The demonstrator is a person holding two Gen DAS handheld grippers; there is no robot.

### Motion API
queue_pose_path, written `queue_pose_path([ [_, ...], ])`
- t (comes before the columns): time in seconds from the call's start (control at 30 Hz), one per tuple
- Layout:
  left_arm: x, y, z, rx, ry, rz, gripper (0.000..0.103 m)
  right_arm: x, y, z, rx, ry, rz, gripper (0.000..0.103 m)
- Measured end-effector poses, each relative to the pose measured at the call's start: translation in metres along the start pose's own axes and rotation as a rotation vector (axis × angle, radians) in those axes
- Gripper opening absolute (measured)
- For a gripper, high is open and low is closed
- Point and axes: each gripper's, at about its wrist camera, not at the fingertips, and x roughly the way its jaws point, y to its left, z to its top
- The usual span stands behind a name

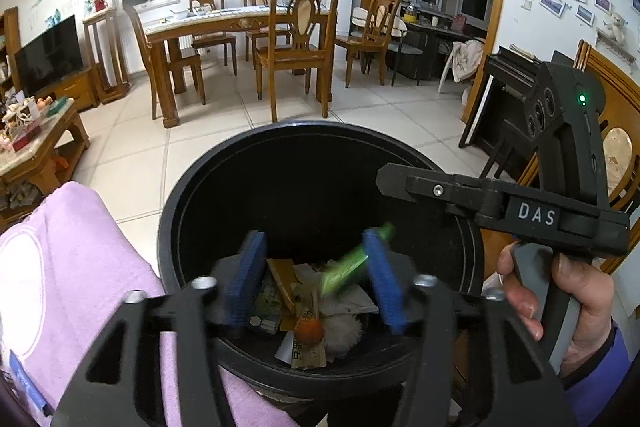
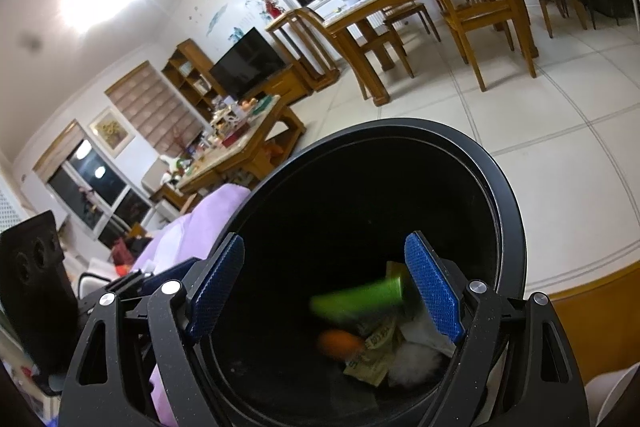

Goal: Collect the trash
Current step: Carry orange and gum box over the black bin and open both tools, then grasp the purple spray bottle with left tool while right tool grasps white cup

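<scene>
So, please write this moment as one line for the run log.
stage: dropping trash | left gripper: open | right gripper: open | green item: blurred, inside black bin mouth | bin: holds paper scraps, orange piece

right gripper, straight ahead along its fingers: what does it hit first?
Probably the blurred green wrapper, which looks mid-fall between the open right gripper fingers over the black trash bin. Past it, the trash pile at the bottom. Depth is unclear.

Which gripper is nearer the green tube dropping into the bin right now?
Hard to separate. Both the left gripper and the right gripper hang open over the black bin, the blurred green tube showing between each one's fingers, by the right-hand pad.
</scene>
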Motion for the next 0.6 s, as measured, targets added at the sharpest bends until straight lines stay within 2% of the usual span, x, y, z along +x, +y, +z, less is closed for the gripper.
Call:
queue_pose_path([
  [0.13,-0.008,0.001,0.001,-0.001,-0.013,-0.004,0.062,-0.002,0.007,0.001,-0.006,-0.010,-0.003,0.082],
  [0.23,-0.018,0.002,0.002,-0.003,-0.034,0.001,0.070,-0.004,0.014,0.003,-0.017,-0.015,-0.004,0.082],
  [0.4,-0.048,0.013,-0.002,-0.012,-0.068,0.010,0.072,-0.007,0.037,0.005,-0.055,-0.019,0.002,0.082],
  [0.53,-0.077,0.036,-0.014,-0.050,-0.092,0.039,0.074,0.001,0.072,-0.002,-0.102,-0.002,0.021,0.082],
  [0.6,-0.091,0.052,-0.022,-0.075,-0.101,0.061,0.074,0.014,0.106,-0.008,-0.145,0.023,0.044,0.082],
])
